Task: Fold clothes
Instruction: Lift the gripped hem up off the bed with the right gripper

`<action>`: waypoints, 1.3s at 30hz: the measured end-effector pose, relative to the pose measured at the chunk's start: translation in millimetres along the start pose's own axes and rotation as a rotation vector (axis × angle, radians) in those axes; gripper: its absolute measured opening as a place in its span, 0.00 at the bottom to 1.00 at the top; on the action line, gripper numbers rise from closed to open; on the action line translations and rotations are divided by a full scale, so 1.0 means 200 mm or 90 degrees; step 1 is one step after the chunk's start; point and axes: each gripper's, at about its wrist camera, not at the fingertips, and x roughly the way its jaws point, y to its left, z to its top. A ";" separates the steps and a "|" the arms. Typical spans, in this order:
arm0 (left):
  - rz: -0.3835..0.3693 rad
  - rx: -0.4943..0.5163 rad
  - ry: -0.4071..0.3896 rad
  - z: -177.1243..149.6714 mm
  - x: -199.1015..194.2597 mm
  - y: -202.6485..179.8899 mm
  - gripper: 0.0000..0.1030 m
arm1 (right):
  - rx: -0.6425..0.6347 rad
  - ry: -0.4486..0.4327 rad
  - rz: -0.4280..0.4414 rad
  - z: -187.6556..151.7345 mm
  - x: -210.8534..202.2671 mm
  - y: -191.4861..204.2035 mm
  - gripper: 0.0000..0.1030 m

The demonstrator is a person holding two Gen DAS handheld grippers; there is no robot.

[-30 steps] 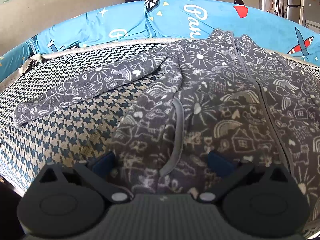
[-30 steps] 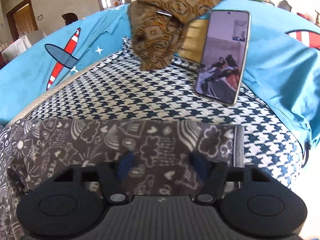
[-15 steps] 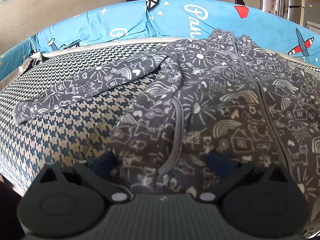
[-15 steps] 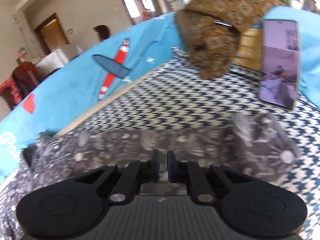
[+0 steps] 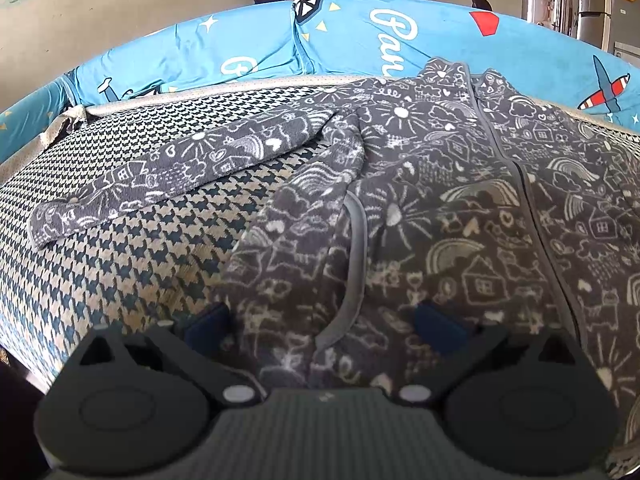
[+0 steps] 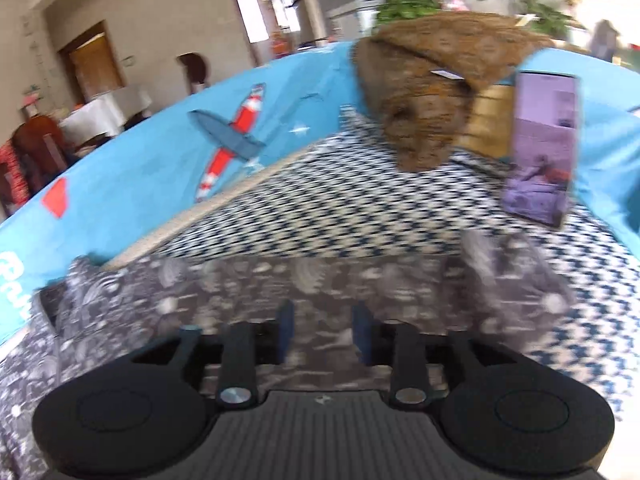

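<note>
A dark grey zip-up jacket (image 5: 460, 200) with white doodle print lies spread on the houndstooth sofa seat (image 5: 120, 248). Its one sleeve (image 5: 180, 168) stretches out flat to the left. My left gripper (image 5: 324, 324) hovers open over the jacket's near hem, its blue pads (image 5: 208, 322) either side of a grey-trimmed pocket edge. In the blurred right wrist view the other sleeve (image 6: 320, 280) lies across the seat, its cuff end (image 6: 516, 272) bunched up on the right. My right gripper (image 6: 323, 332) is just above that sleeve, fingers apart with nothing clamped between them.
Blue printed covers (image 5: 360, 36) line the sofa back and arm (image 6: 180, 152). A brown patterned cloth (image 6: 432, 92) drapes over the far corner, and a phone (image 6: 540, 148) leans upright beside it. The seat's front edge (image 5: 24, 344) drops off at lower left.
My right gripper shut on the sleeve half a second ago and has since opened; the sleeve's cuff end is now bunched to the right. The left gripper and jacket body have barely moved.
</note>
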 end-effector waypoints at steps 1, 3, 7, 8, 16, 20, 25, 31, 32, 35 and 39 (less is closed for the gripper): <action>0.001 0.000 0.000 0.00 0.00 0.00 1.00 | 0.001 -0.005 -0.024 0.01 0.00 -0.04 0.52; 0.002 -0.001 0.000 0.00 0.00 0.00 1.00 | -0.011 -0.015 -0.070 0.03 0.02 -0.12 0.54; 0.005 -0.001 0.000 0.00 0.00 0.00 1.00 | -0.015 0.008 -0.115 0.04 0.10 -0.22 0.68; 0.005 -0.001 0.000 0.00 0.00 -0.01 1.00 | -0.005 0.018 -0.109 0.04 0.12 -0.25 0.69; 0.000 0.005 -0.002 -0.01 -0.01 0.00 1.00 | 0.022 0.034 -0.074 0.02 0.23 -0.24 0.46; -0.006 0.009 0.000 0.01 -0.02 0.00 1.00 | 0.043 0.025 -0.060 0.03 0.23 -0.22 0.26; -0.048 0.014 0.019 0.08 -0.02 -0.03 1.00 | 0.057 0.004 0.024 0.07 0.19 -0.13 0.07; -0.108 0.002 0.034 0.22 -0.01 -0.03 1.00 | 0.032 -0.005 0.072 0.08 0.13 0.07 0.06; -0.119 0.007 0.032 0.25 -0.01 -0.03 1.00 | 0.029 -0.007 0.059 0.08 0.11 0.08 0.06; -0.137 0.042 0.015 0.34 -0.01 -0.07 1.00 | 0.002 -0.006 0.004 0.07 0.11 0.08 0.16; -0.146 0.066 -0.002 0.40 0.00 -0.10 1.00 | -0.045 -0.010 -0.080 0.05 0.12 0.01 0.54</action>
